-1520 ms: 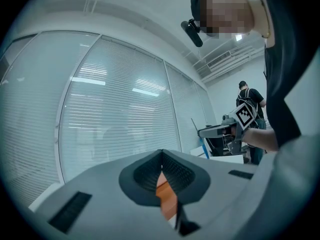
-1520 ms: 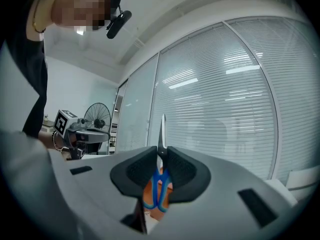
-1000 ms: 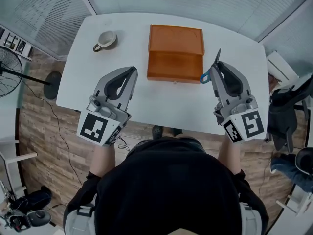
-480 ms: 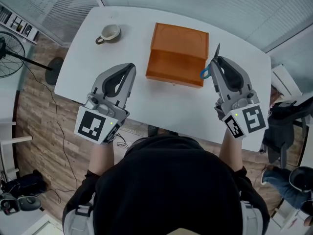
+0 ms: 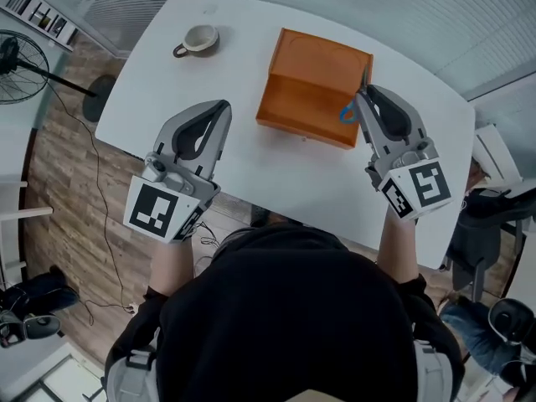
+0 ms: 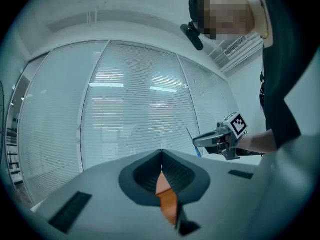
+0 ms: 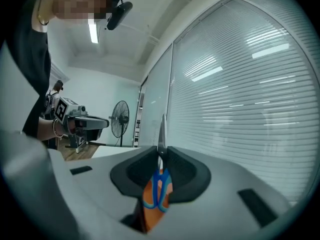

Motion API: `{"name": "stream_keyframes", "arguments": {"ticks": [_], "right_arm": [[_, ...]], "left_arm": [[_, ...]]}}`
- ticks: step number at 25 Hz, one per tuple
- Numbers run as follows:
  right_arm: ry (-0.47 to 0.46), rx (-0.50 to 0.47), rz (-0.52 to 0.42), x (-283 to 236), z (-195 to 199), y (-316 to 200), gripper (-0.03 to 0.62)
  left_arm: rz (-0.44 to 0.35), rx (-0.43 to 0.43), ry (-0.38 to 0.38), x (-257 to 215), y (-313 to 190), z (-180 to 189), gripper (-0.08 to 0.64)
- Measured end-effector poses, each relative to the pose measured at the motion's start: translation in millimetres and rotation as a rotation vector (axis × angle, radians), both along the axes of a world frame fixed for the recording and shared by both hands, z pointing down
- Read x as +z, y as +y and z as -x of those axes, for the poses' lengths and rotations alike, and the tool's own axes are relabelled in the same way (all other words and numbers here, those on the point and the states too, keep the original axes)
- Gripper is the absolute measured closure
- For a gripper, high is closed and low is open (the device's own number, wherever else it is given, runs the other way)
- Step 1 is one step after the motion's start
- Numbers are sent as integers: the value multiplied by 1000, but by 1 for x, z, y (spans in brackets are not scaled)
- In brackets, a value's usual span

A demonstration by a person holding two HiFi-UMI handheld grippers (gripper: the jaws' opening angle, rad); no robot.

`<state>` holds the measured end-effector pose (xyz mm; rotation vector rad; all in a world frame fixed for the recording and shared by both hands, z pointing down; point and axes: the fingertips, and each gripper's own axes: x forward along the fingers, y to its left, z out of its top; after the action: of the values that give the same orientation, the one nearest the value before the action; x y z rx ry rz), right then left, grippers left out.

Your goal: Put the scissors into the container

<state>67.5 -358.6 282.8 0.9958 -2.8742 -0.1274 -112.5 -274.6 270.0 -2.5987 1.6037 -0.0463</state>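
Observation:
An orange open-topped container stands on the white table. My right gripper is shut on the scissors, whose blue handles hang below the jaws over the container's right edge. In the right gripper view the scissors show blue loops under the jaws and a blade poking up between them, with orange behind. My left gripper hovers left of the container, shut with nothing in it. In the left gripper view the left gripper has its jaws meeting, and the container shows below them.
A grey mug sits at the table's far left. A standing fan is on the wooden floor to the left. Window blinds run behind the table. The table's near edge lies just before the person's body.
My right gripper has carried the scissors leftward, from beside the container's right wall to over its right edge. The left gripper has hardly moved.

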Motion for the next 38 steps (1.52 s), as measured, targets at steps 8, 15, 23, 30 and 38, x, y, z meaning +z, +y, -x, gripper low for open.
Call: {"name": "stream_keyframes", "arguments": {"ticks": [8, 15, 23, 30, 38], "right_arm": [[46, -42, 21, 26, 14, -12, 523], [92, -64, 48, 53, 21, -21, 523], [138, -84, 81, 76, 32, -28, 523], [176, -94, 105, 93, 36, -33, 523], [205, -100, 148, 113, 38, -39, 523]], "left_arm": [[1, -29, 21, 4, 4, 3, 549], [25, -66, 5, 12, 9, 9, 549], [22, -87, 6, 11, 12, 15, 549], [12, -85, 12, 7, 10, 12, 549], [13, -86, 12, 6, 11, 12, 549]]}}
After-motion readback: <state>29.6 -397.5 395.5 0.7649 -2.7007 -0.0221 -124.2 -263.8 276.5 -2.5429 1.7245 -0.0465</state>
